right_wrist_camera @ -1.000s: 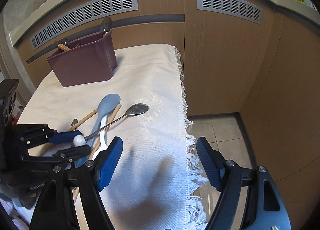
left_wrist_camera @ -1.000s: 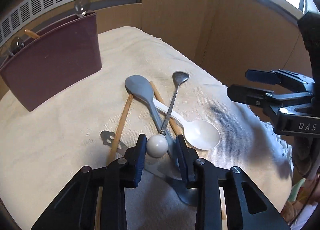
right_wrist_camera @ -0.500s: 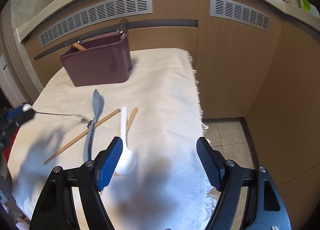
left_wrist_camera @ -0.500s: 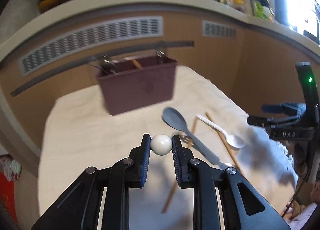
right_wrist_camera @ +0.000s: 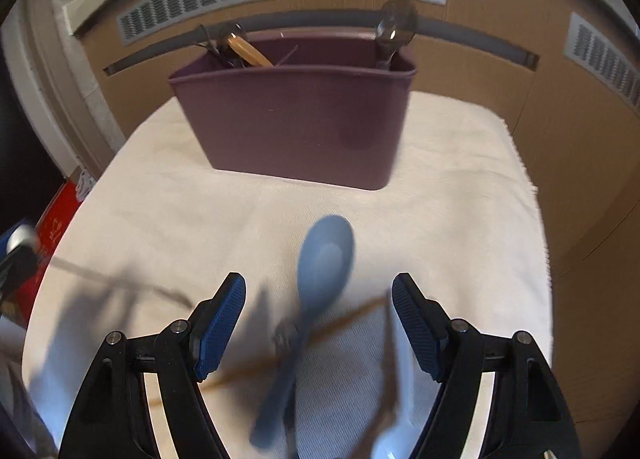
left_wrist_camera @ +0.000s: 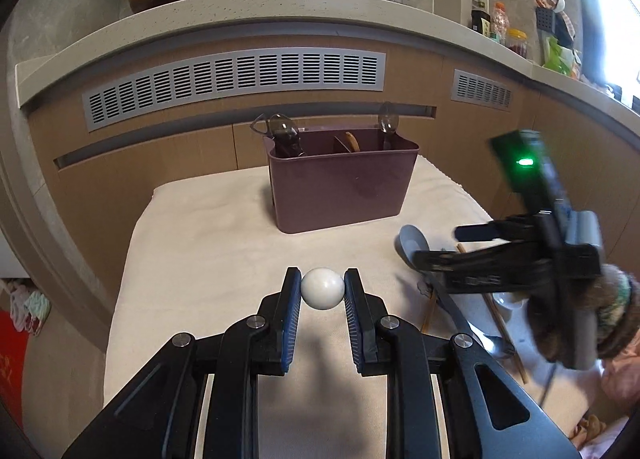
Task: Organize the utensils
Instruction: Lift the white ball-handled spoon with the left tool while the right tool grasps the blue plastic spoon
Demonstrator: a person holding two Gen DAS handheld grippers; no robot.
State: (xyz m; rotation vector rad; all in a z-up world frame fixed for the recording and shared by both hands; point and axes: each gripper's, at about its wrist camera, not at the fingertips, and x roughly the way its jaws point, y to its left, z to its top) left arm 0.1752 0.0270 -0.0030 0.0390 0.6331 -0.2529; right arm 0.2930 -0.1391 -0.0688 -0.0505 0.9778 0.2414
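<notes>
My left gripper is shut on the white ball end of a metal spoon; its shaft shows only in the right wrist view, as a blurred line above the cloth. Straight ahead stands the maroon caddy with spoons and a wooden handle in it. My right gripper hangs over the blue spoon, its jaws closing but wide of it on both sides. Under the blue spoon lie wooden chopsticks and a white spoon. The right gripper covers part of that pile in the left view.
A cream cloth covers the small table, which backs onto wooden cabinets with grey vents. The cloth's fringed right edge drops off to the floor. A red box sits low beyond the left edge.
The left gripper shut on the ball-ended spoon, lifted it off the pile and swung left to face the caddy. The right gripper moved in from the table's right edge to above the blue spoon.
</notes>
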